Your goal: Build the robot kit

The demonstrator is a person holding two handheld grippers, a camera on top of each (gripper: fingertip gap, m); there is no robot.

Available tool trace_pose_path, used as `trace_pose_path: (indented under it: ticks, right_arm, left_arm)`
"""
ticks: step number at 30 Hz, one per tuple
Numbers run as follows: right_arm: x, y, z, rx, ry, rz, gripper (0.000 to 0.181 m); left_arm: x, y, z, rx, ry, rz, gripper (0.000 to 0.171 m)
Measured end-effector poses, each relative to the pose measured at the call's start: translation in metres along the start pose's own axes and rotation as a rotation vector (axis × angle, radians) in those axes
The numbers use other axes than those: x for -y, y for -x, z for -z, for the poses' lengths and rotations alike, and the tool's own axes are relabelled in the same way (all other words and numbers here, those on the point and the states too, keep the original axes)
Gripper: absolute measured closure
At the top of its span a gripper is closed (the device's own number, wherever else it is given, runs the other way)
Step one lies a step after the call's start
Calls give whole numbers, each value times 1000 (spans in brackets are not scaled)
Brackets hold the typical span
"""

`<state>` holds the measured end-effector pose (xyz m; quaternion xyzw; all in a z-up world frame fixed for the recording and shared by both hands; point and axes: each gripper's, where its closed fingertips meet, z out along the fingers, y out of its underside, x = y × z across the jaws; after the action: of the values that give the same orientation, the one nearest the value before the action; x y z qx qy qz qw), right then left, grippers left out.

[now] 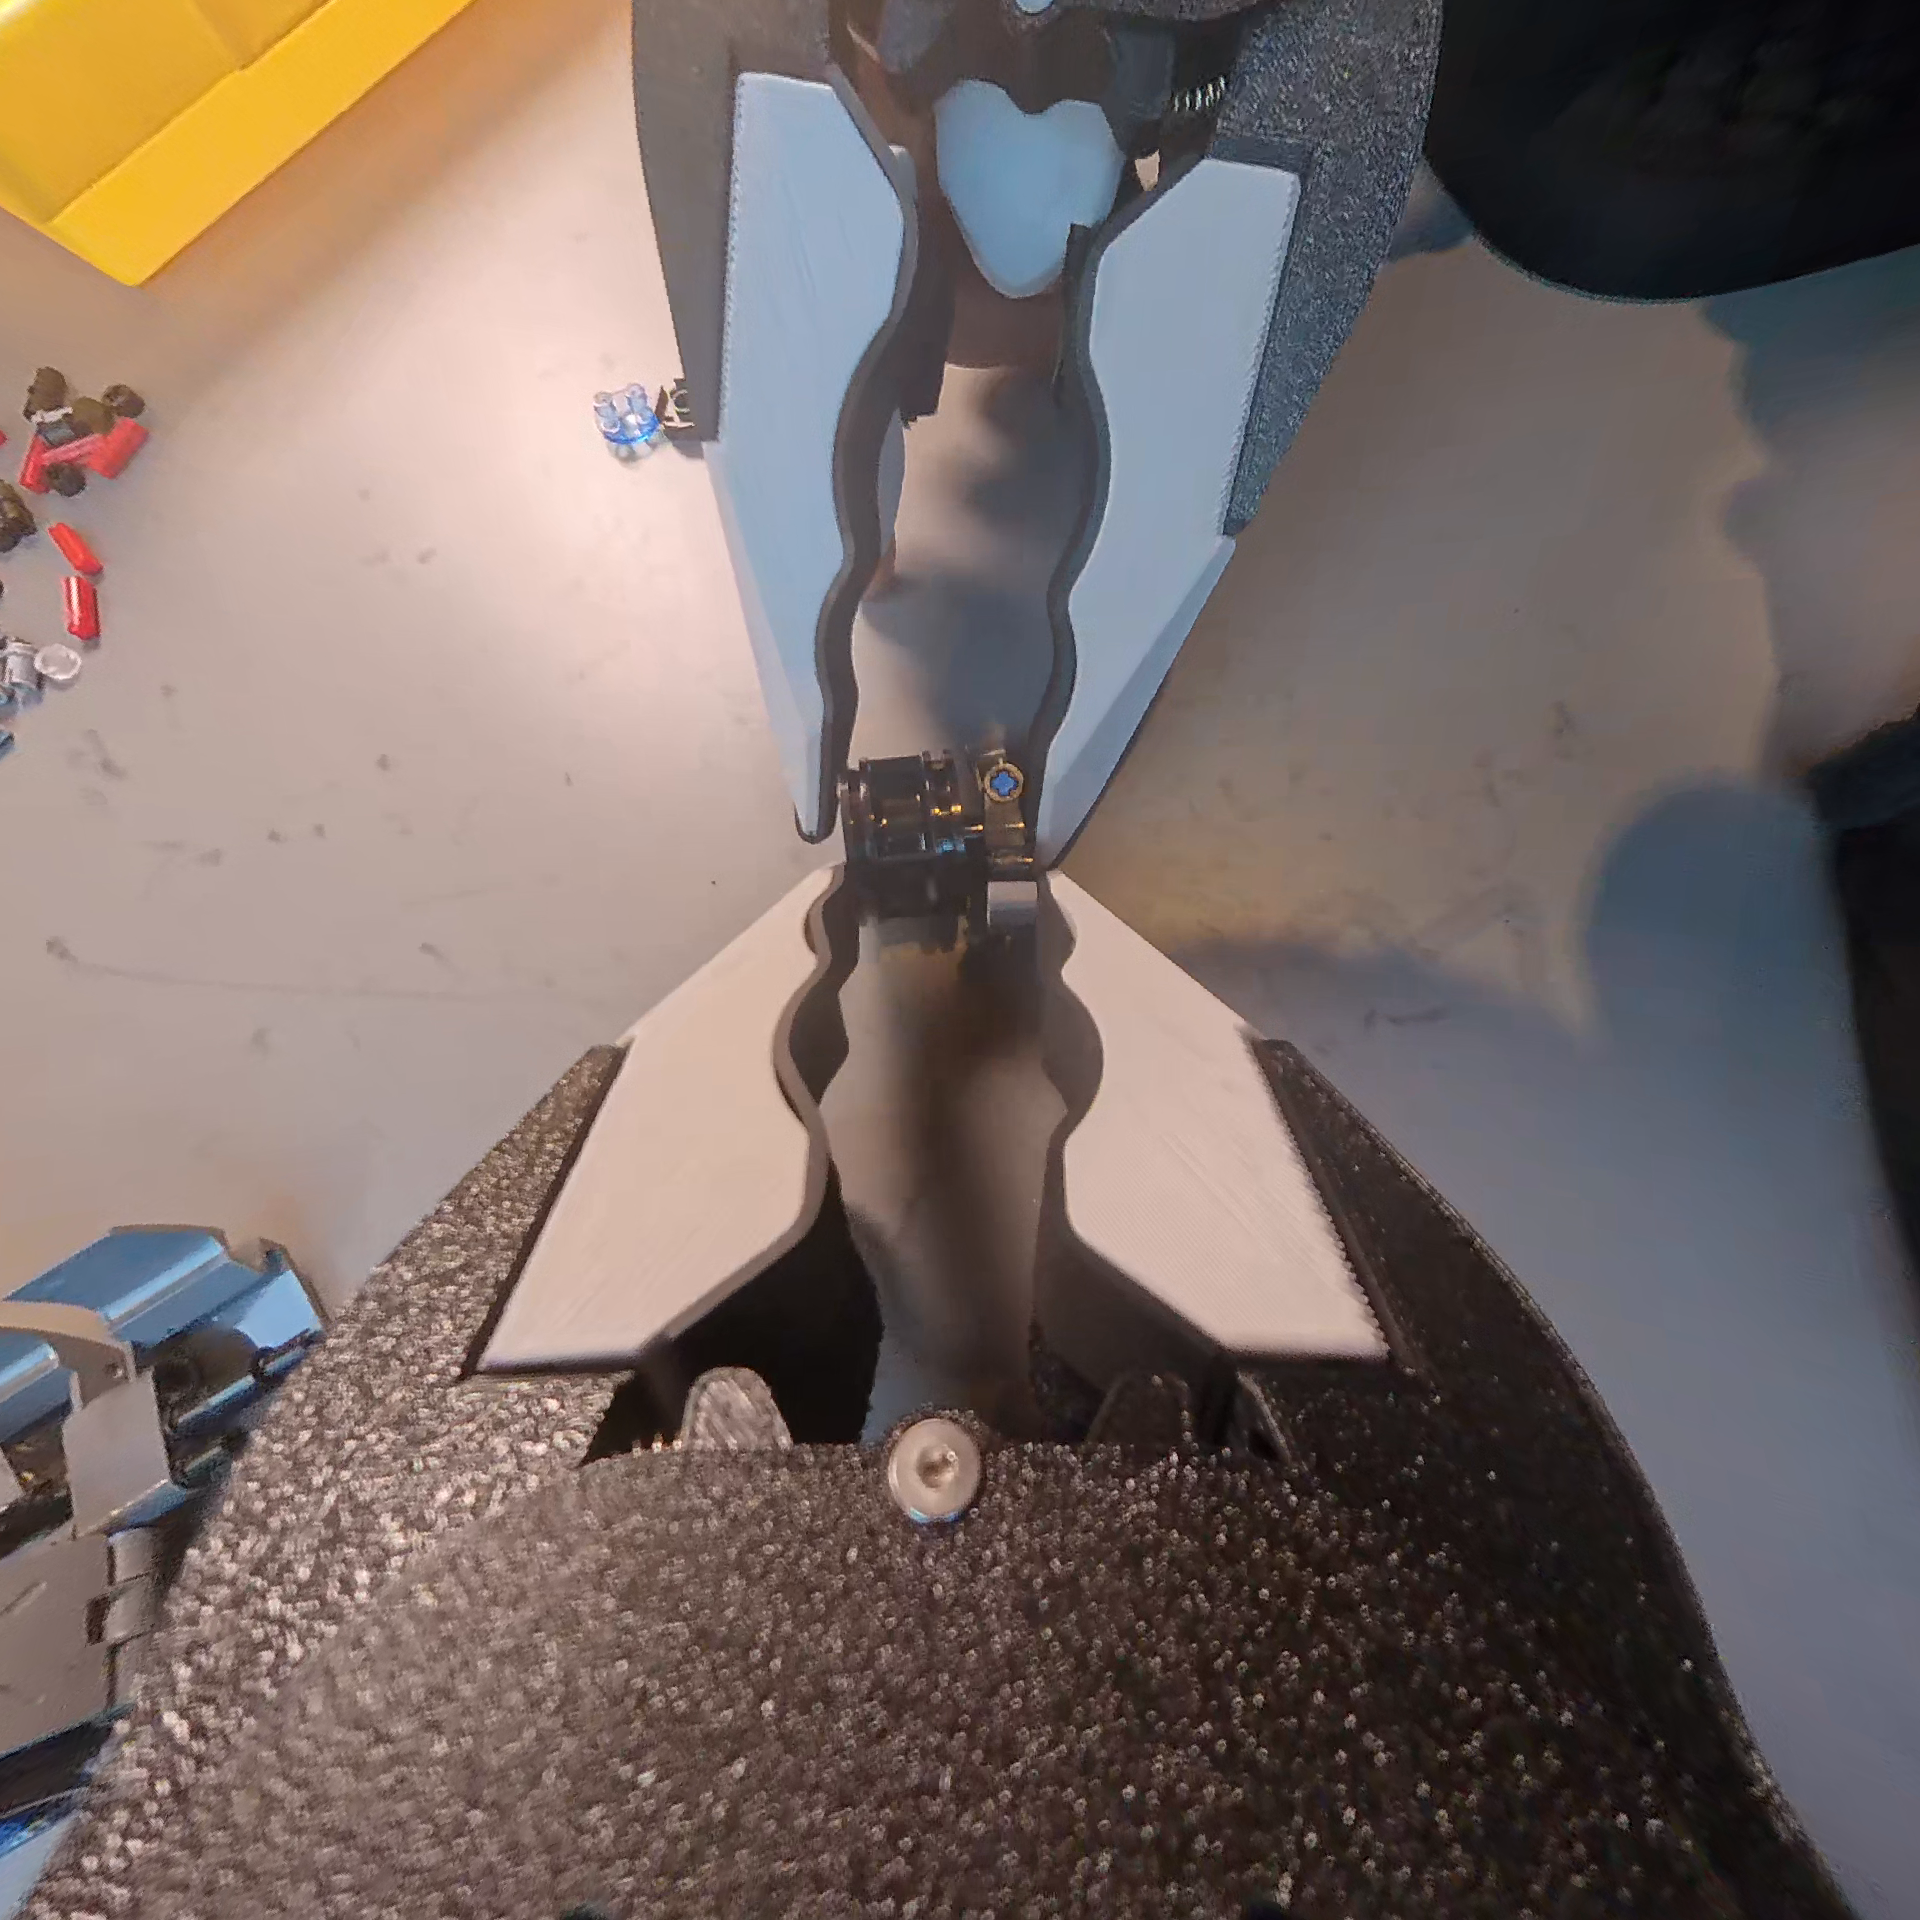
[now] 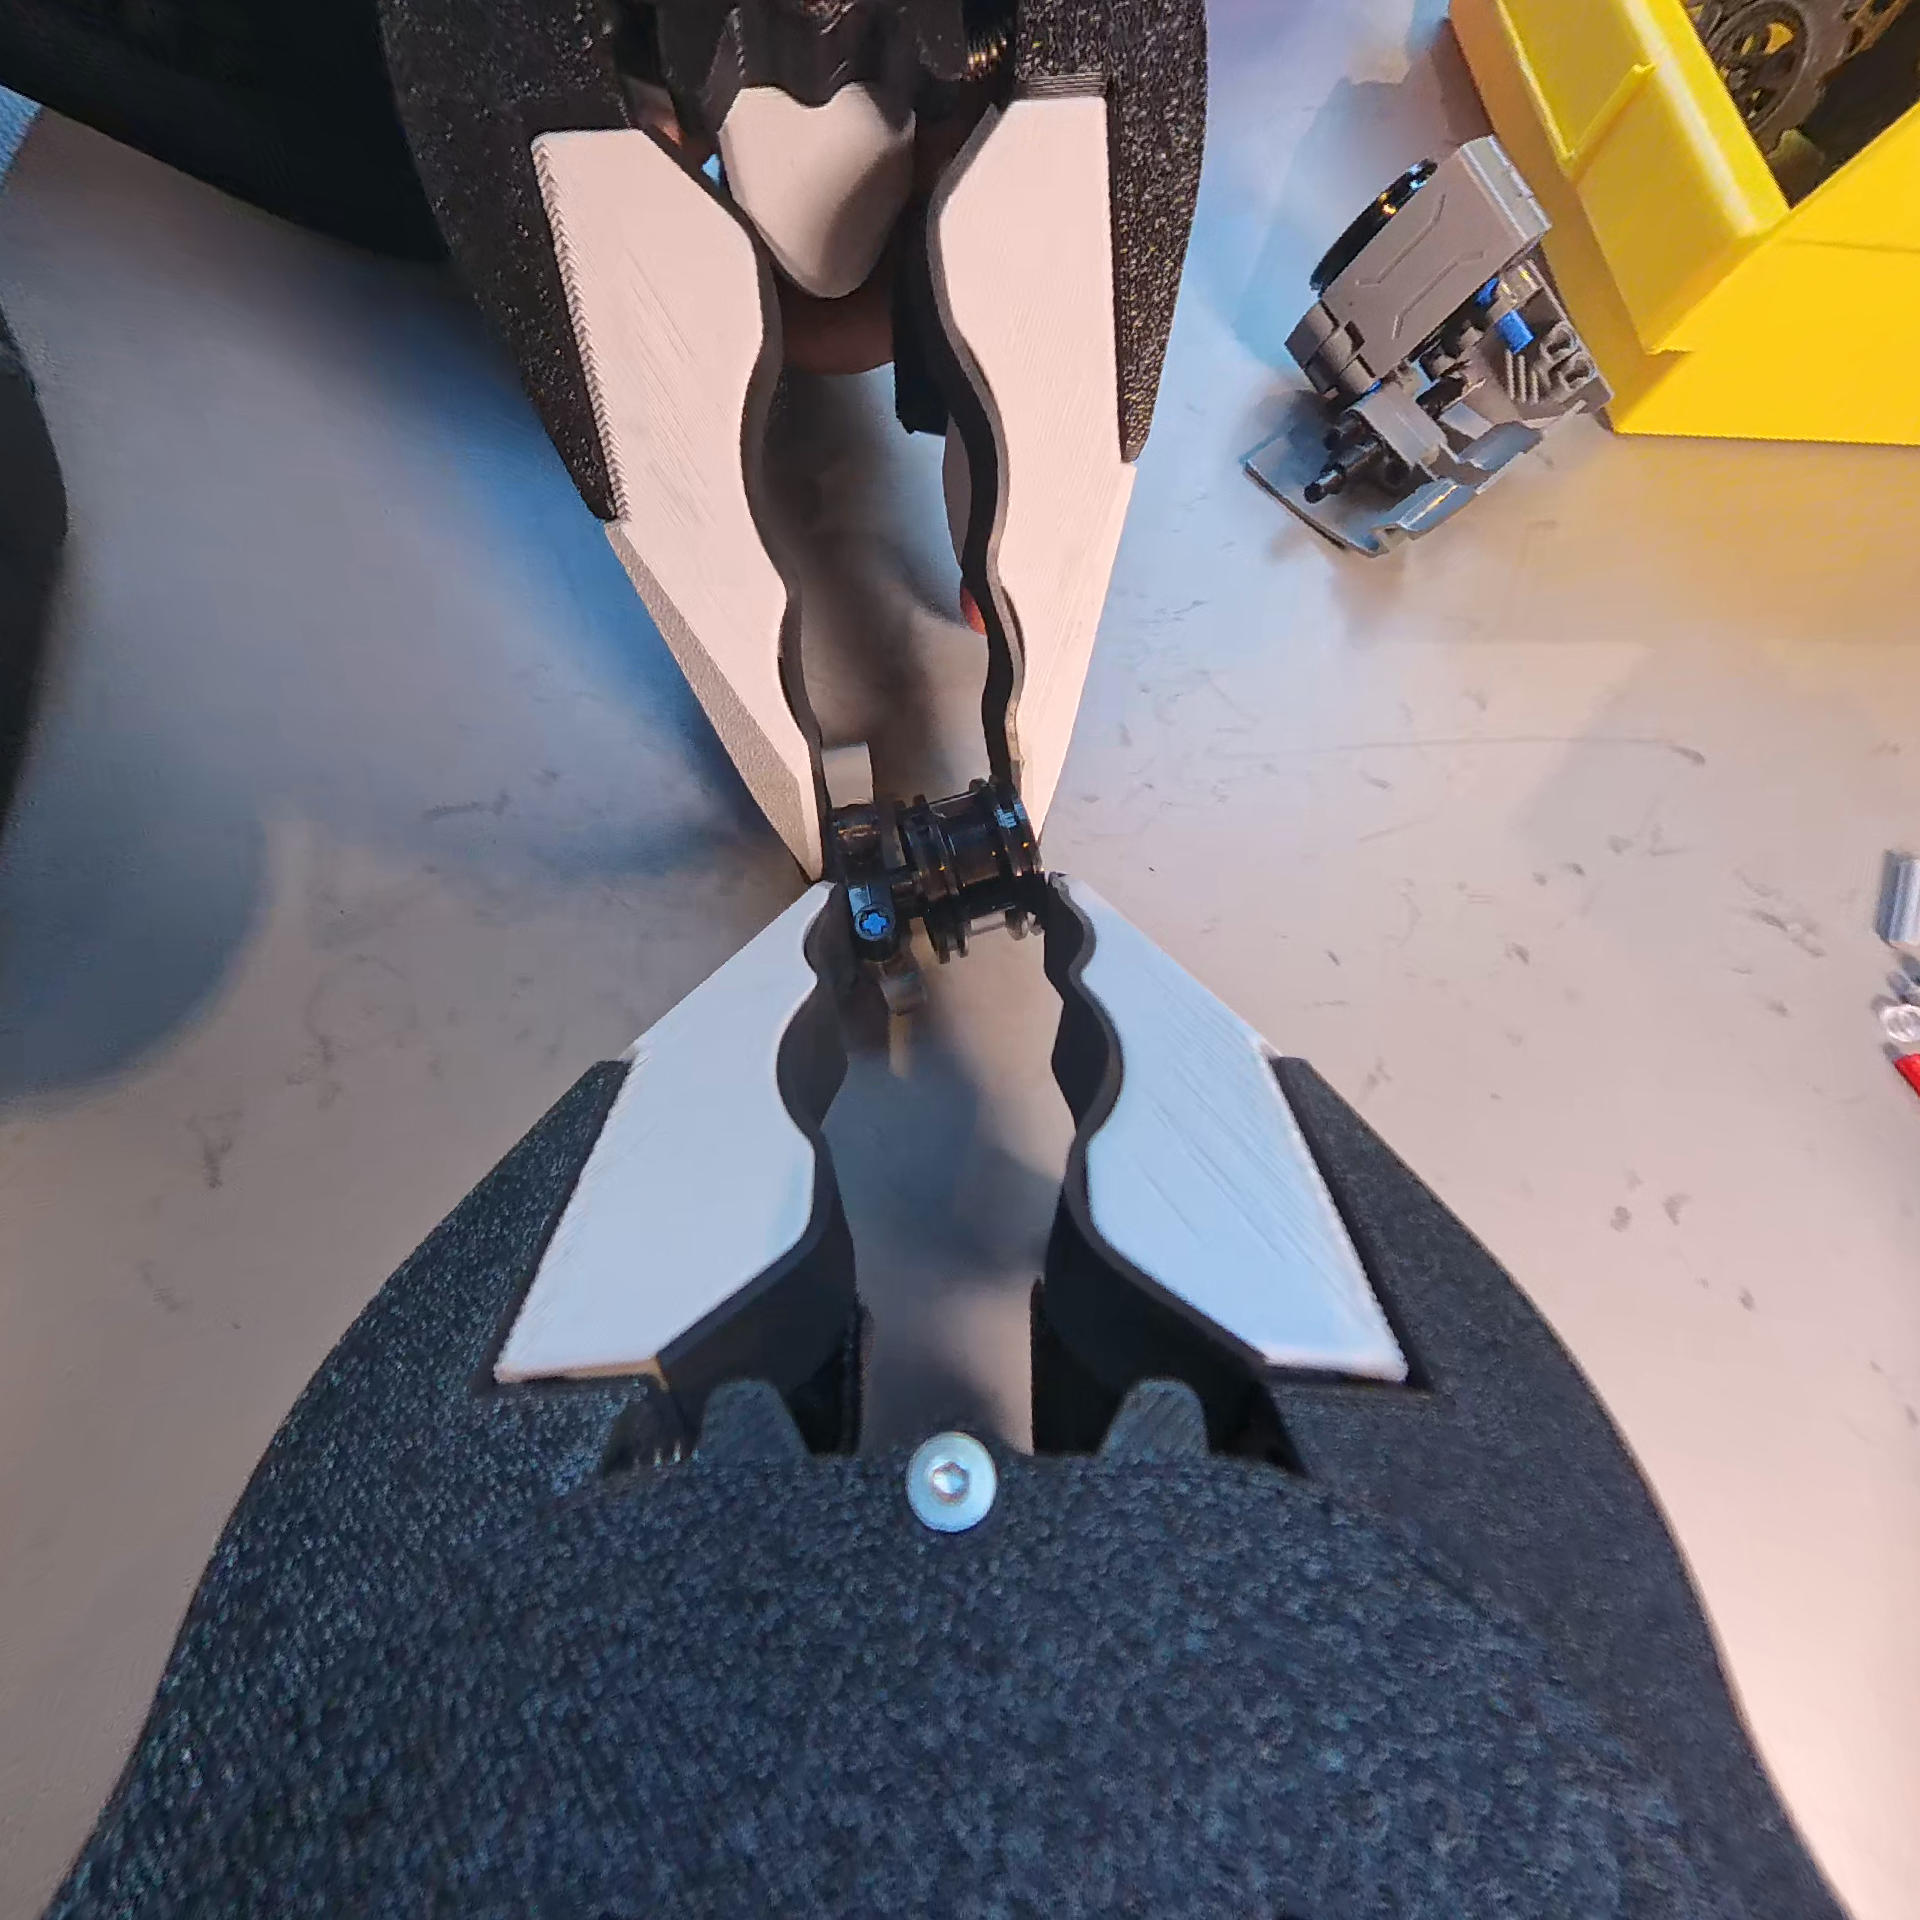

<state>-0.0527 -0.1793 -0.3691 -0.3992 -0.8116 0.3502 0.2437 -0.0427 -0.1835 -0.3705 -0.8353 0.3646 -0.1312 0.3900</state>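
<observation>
A small black brick assembly (image 1: 914,831), a spool-like part joined to a connector with a blue pin (image 1: 1004,784), hangs just above the pale table. My left gripper (image 1: 940,894) comes from the bottom of the left wrist view and is shut on its lower part. My right gripper (image 1: 935,826) comes from the opposite side, tip to tip with the left, and is shut on the same assembly. In the right wrist view the assembly (image 2: 966,852) and its blue pin (image 2: 875,921) sit between my right gripper (image 2: 935,899) and the left gripper (image 2: 920,821).
A yellow bin (image 2: 1714,260) stands at the far right, also in the left wrist view (image 1: 156,135). A grey and blue brick model (image 2: 1444,343) lies beside it. Red and black loose parts (image 1: 73,436) and a clear blue round piece (image 1: 627,421) lie to the left. My left and right fingertips are right by each other.
</observation>
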Motion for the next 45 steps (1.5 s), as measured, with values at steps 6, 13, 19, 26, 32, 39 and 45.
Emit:
trace_pose_path:
  ticks: [6, 13, 19, 26, 32, 39, 45]
  right_arm:
    - [1, 4, 0, 0, -3, 15, 148]
    - [2, 4, 0, -36, -7, 31, 149]
    - [2, 7, 1, -44, -9, 49, 151]
    - [-1, 7, 2, -59, -5, 45, 149]
    - [0, 6, 1, -38, -10, 22, 148]
    - [2, 9, 3, 5, -26, 28, 147]
    - [1, 7, 4, 4, -25, 20, 149]
  left_arm:
    - [0, -5, 1, -50, -14, 56, 140]
    - [0, -5, 1, -33, -19, 71, 141]
    - [0, -8, 1, -28, -21, 50, 143]
    - [0, -8, 0, -24, -25, 23, 140]
    - [-2, -5, 2, -47, -23, 58, 139]
    - [-1, -8, 3, -95, -29, 78, 138]
    - [-2, -6, 3, -89, -27, 80, 138]
